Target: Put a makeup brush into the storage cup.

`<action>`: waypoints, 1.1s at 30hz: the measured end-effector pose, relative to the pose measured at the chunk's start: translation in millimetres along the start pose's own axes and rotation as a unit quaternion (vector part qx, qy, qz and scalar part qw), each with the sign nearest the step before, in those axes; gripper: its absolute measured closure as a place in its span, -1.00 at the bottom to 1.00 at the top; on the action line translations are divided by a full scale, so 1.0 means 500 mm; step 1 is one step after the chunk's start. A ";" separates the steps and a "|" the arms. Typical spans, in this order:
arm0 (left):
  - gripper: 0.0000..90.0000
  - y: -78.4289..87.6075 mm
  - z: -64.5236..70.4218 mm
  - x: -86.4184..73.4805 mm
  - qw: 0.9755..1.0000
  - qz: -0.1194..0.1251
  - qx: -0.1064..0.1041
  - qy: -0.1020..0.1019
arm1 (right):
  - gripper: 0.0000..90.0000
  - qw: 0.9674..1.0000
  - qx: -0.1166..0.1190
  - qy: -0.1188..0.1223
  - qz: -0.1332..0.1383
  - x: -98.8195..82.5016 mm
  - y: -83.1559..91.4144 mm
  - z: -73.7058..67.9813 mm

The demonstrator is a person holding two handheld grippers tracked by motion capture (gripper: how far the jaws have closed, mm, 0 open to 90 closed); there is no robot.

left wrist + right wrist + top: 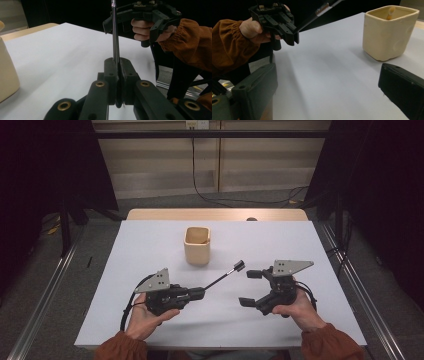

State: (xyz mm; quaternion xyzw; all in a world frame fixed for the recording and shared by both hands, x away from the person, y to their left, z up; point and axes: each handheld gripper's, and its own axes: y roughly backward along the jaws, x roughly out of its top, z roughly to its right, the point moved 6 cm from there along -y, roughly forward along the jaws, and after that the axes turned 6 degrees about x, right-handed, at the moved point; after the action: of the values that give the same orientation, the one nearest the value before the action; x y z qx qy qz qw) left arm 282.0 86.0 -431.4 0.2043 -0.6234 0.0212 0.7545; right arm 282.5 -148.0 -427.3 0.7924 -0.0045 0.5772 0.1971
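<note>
A: We note the left gripper [200,293] pinching a thin metal rod [220,280], which slants from its jaws toward the right gripper [247,287].

B: Agreed. We log the right jaws spread wide, nothing between them; the rod's black tip [239,265] hangs just beside them, near the cream cup [197,251].

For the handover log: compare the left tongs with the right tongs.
The left tongs are shut on a thin rod; the right tongs stand wide open and empty. The left tongs point toward the right tongs. Both are black, hand-held and hover above the white table.
</note>
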 end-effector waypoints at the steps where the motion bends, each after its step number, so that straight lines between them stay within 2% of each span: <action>1: 0.90 -0.001 0.000 0.000 1.000 0.000 -0.001 0.000 | -0.93 1.000 0.000 0.000 0.000 0.000 0.000 0.000; 3: 0.90 -0.001 0.000 0.000 1.000 0.001 -0.001 -0.001 | -0.80 1.000 0.001 0.006 0.000 0.005 -0.009 -0.003; 4: 0.90 -0.001 0.000 0.000 1.000 0.001 -0.001 0.000 | -0.80 1.000 0.001 0.006 0.000 0.005 -0.009 -0.003; 7: 0.90 -0.001 0.001 0.001 1.000 0.002 -0.002 -0.001 | -0.50 1.000 0.014 0.014 0.010 0.014 -0.013 -0.007; 13: 0.90 -0.003 0.001 0.000 1.000 0.001 -0.002 -0.006 | -0.30 0.999 0.018 0.021 0.027 0.027 -0.021 -0.006; 15: 0.90 -0.003 0.001 0.000 1.000 0.001 -0.002 -0.006 | -0.14 0.999 0.022 0.023 0.031 0.032 -0.023 -0.005; 16: 0.90 -0.003 0.001 0.000 1.000 0.001 -0.002 -0.006 | -0.14 0.999 0.022 0.023 0.031 0.032 -0.023 -0.005; 18: 0.90 -0.003 0.002 0.000 1.000 0.000 -0.004 -0.007 | 0.01 0.999 0.029 0.021 0.033 0.035 -0.022 -0.005; 28: 0.90 -0.010 0.007 -0.003 1.000 -0.002 -0.009 -0.010 | 0.24 0.998 0.043 0.016 0.044 0.047 -0.024 -0.008; 33: 0.90 -0.011 0.007 -0.004 1.000 -0.001 -0.010 -0.008 | 0.28 0.998 0.044 0.018 0.045 0.049 -0.024 -0.008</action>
State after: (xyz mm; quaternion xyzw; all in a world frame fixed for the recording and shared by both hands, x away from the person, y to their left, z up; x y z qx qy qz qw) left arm 279.8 80.2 -434.2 0.1971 -0.6296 0.0127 0.7514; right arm 290.0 -130.2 -407.7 0.7887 -0.0110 0.5995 0.1362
